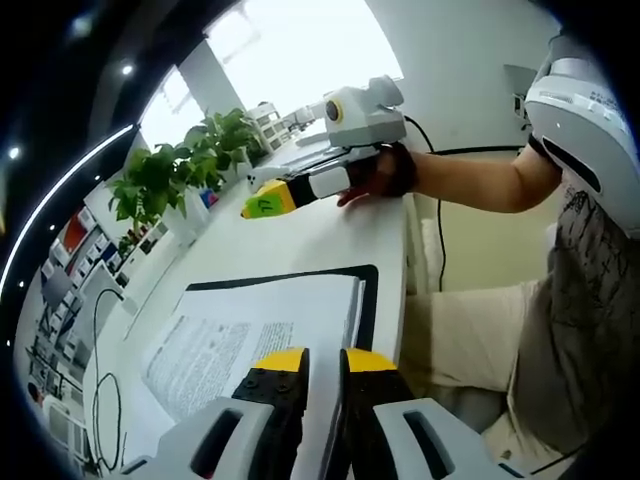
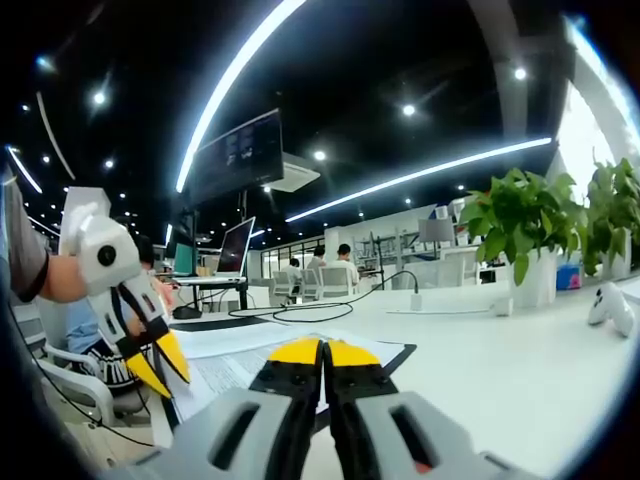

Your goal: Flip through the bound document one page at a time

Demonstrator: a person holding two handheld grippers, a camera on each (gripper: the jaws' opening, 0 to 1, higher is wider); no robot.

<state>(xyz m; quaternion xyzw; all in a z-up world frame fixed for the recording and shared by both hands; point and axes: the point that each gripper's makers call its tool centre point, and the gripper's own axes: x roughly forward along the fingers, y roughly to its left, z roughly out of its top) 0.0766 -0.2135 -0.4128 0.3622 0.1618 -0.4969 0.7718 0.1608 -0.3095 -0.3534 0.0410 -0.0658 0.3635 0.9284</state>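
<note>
both grippers near the open document on the white surface

in the left gripper view, the left gripper (image 1: pixel 320 362) rises from 6 o'clock with its yellow-tipped black fingers (image 1: pixel 275 372) nearly together, only a thin gap between them, and nothing visible held. just beyond the tips lies the open white bound document of printed pages (image 1: pixel 255 335), resting on a black mat (image 1: pixel 370 300) on the white surface (image 1: pixel 330 230). toward 12 o'clock the right gripper (image 1: pixel 268 200) rests low over the surface, held by a person's hand in a black wrist strap (image 1: pixel 385 170), well apart from the document. green potted plants (image 1: pixel 170 170) stand at about 10 o'clock.

in the right gripper view, the right gripper (image 2: pixel 322 358) comes up from 6 o'clock, its yellow-tipped fingers (image 2: pixel 295 355) pressed together on nothing. the document (image 2: pixel 250 350) lies just beyond them, toward 9 o'clock. the left gripper (image 2: pixel 158 370) hangs at 8 o'clock, tips down at the document's edge; whether it grips a page i cannot tell. a black cable (image 2: pixel 320 305) curls on the surface, and a leafy plant in a white pot (image 2: pixel 525 240) stands at 3 o'clock.
</note>
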